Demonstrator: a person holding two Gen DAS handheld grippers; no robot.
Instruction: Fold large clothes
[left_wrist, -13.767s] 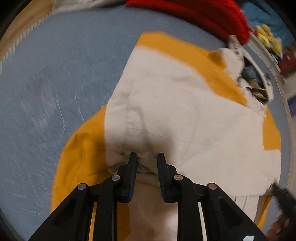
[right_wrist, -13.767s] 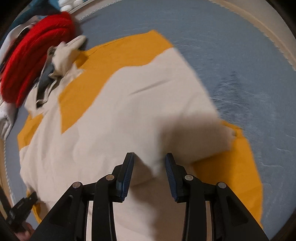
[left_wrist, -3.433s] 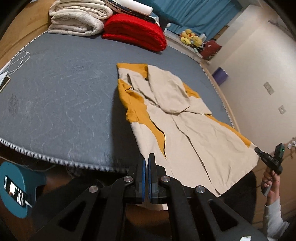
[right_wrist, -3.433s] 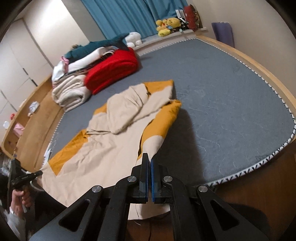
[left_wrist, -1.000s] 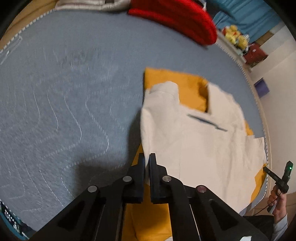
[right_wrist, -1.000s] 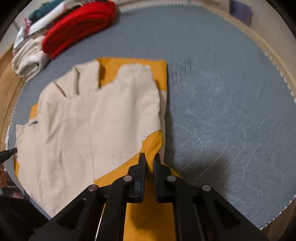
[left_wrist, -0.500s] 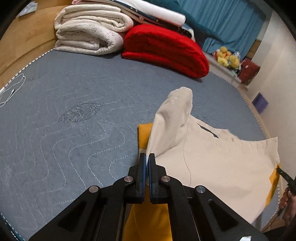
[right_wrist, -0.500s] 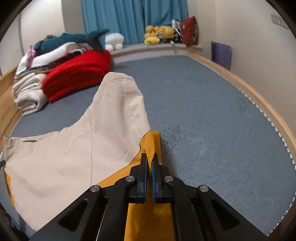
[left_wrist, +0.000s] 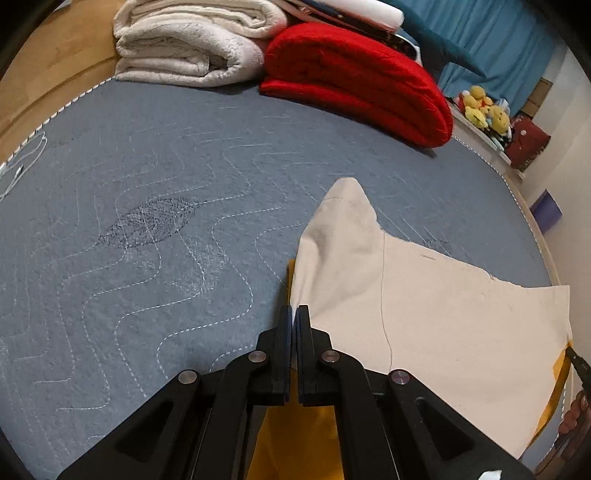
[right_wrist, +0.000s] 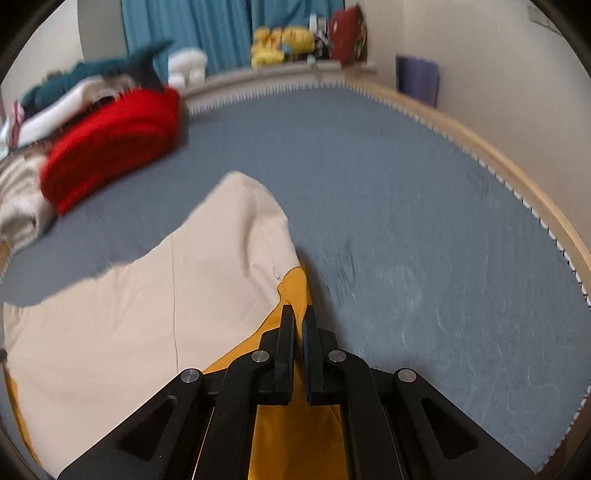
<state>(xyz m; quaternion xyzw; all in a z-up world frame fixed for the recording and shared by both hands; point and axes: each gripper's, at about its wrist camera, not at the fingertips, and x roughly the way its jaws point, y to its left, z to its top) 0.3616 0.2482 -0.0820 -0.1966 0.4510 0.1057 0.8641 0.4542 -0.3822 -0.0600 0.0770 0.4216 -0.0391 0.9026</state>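
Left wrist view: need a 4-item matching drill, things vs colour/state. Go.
Things:
1. blanket
2. towel
3. garment
4. left claw

States:
A. shut on cloth
B. beige and yellow
C. red, folded
D. white, folded

Pairs: 1-C, 2-D, 3-B, 4-A

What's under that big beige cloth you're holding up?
Under the beige garment an orange layer of it shows near both closed grippers, left and right. Beneath lies the grey quilted bed; anything else is covered.
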